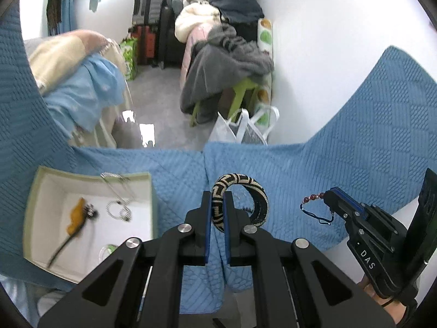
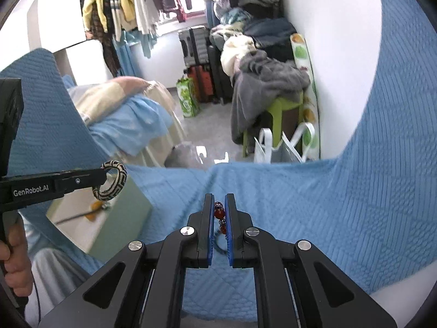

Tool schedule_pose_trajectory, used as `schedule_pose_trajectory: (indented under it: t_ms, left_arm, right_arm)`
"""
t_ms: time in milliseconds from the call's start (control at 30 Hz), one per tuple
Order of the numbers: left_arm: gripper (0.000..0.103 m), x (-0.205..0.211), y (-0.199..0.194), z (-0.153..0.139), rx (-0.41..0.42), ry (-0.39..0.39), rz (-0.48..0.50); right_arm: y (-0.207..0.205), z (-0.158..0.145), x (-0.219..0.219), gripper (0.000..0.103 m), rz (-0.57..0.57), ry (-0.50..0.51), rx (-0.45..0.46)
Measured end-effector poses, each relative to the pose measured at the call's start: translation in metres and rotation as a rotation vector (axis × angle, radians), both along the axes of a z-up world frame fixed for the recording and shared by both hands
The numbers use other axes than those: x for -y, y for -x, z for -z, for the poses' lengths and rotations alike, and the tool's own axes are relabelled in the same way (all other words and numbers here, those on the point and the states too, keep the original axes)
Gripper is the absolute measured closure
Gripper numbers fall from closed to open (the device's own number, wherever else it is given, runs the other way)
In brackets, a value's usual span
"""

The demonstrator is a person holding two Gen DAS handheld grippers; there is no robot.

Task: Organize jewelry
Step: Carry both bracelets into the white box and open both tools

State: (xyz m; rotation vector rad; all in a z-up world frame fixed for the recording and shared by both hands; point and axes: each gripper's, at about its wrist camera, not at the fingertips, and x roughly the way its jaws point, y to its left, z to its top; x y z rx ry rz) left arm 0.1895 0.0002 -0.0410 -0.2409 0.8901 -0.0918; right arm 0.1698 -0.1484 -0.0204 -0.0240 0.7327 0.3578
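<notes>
My left gripper (image 1: 218, 199) is shut on a black-and-cream woven bangle (image 1: 245, 194) and holds it above the blue quilted cloth (image 1: 341, 164); the bangle also shows in the right wrist view (image 2: 112, 181). My right gripper (image 2: 219, 202) is shut on a red bead bracelet (image 2: 219, 213) with a dark blue cord; the bracelet also shows in the left wrist view (image 1: 314, 202). A pale green box (image 1: 90, 175) with a white inside sits at the left. It holds a yellow piece (image 1: 76, 216) and silver rings (image 1: 118, 210).
The blue cloth covers the work surface and ends at a far edge. Beyond it are a white bag (image 1: 243, 128), a green stool (image 1: 240, 93) under grey clothes, suitcases (image 1: 148, 8) and a bed with bedding (image 1: 82, 87). A white wall (image 1: 341, 27) stands at the right.
</notes>
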Motion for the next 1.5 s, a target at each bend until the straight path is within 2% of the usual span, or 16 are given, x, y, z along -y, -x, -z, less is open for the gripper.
schedule_pose_trajectory:
  t_ms: [267, 367, 533, 967, 1133, 1500]
  left_arm:
    - [0.096, -0.037, 0.015, -0.029, 0.043, -0.006, -0.026]
    - [0.095, -0.050, 0.020, -0.032, 0.039, -0.012, -0.010]
    - [0.095, -0.072, 0.030, -0.028, 0.063, -0.016, -0.035]
    - [0.096, -0.131, 0.046, 0.021, -0.018, -0.011, -0.102]
    - [0.095, -0.147, 0.054, 0.040, -0.047, -0.012, -0.124]
    - [0.095, -0.160, 0.064, 0.084, -0.151, -0.022, -0.141]
  right_arm:
    - [0.002, -0.050, -0.045, 0.097, -0.040, -0.015, 0.066]
    - [0.004, -0.060, -0.063, 0.097, -0.062, -0.022, 0.076]
    - [0.010, -0.060, -0.093, 0.097, -0.098, -0.035, 0.069]
    - [0.018, -0.020, -0.161, 0.097, -0.196, -0.061, -0.015]
    - [0.022, 0.006, -0.180, 0.097, -0.235, -0.032, -0.063]
    - [0.031, 0.053, -0.206, 0.097, -0.290, 0.012, -0.184]
